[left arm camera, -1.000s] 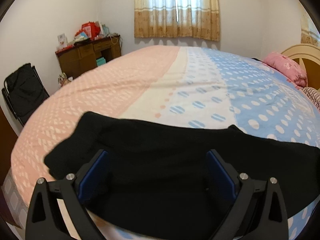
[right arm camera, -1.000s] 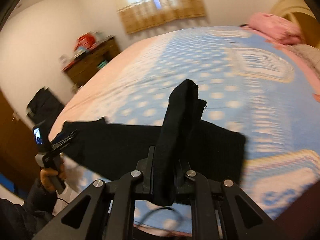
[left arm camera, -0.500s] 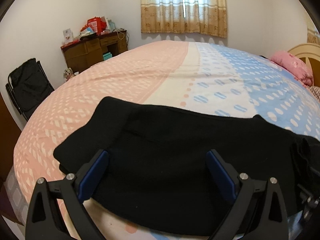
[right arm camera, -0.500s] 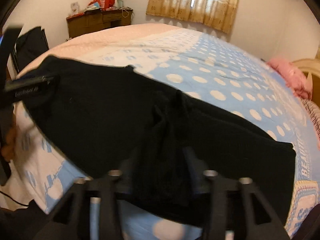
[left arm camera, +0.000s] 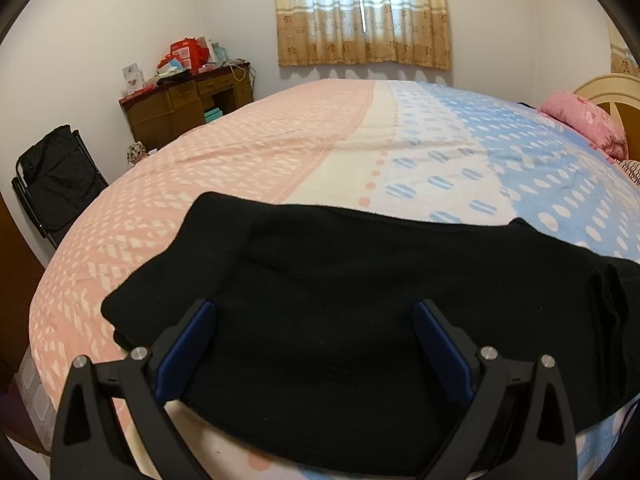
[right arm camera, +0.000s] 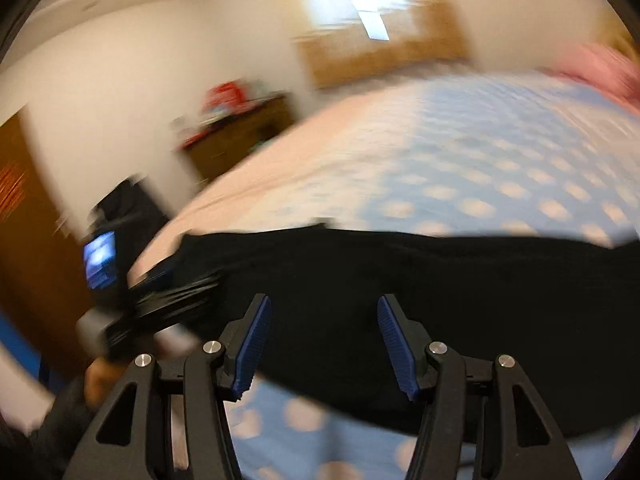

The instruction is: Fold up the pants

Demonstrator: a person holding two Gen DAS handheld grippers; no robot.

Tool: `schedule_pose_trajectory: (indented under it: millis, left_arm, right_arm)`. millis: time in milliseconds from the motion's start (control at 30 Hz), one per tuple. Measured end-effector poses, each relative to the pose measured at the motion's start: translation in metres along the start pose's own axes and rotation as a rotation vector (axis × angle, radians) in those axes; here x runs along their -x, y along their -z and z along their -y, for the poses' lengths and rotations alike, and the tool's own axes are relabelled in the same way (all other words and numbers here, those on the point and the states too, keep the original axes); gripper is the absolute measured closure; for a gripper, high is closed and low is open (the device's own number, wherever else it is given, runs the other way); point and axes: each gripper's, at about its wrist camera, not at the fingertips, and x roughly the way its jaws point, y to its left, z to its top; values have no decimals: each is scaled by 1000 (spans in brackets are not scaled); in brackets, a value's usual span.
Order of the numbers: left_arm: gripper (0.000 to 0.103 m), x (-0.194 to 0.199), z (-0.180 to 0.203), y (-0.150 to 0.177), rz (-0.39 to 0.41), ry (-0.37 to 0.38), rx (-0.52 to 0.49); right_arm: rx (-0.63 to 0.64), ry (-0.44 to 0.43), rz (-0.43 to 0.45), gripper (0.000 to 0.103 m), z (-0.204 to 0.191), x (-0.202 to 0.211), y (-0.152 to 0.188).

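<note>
Probably limp, light black knit pants (left arm camera: 340, 312): pinch hems. Left gripper (left arm camera: 314, 320) gaping empty; right gripper (right arm camera: 324, 320) opening, nothing clamped.

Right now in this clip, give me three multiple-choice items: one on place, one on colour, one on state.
1. The pants lie on: A the bed's near edge; B the black chair; C the wooden desk.
2. The pants are: A blue; B pink; C black.
3. The right tongs: A clamp the cloth; B stand apart, nothing pinched; C hold a pillow.

A: spread on the bedspread.
C: dark against the pastel sheet.
B: blue pads apart, jaws opening, pants only behind them.
</note>
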Motion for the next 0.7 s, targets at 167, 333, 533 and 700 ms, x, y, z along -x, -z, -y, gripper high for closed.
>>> schedule_pose_trajectory:
  millis: [167, 333, 533, 700]
  left_arm:
    - [0, -2, 5, 2, -5, -20, -21]
    - [0, -1, 4, 2, -12, -16, -26]
    - [0, -1, 6, 2, -18, -24, -31]
    - [0, 10, -5, 0, -25, 14, -5]
  right_arm:
    - [53, -45, -99, 44, -12, -31, 14]
    - [92, -52, -39, 46, -20, -20, -1]
    - [79, 35, -69, 46, -13, -63, -18]
    - [122, 30, -50, 44, -24, -59, -25]
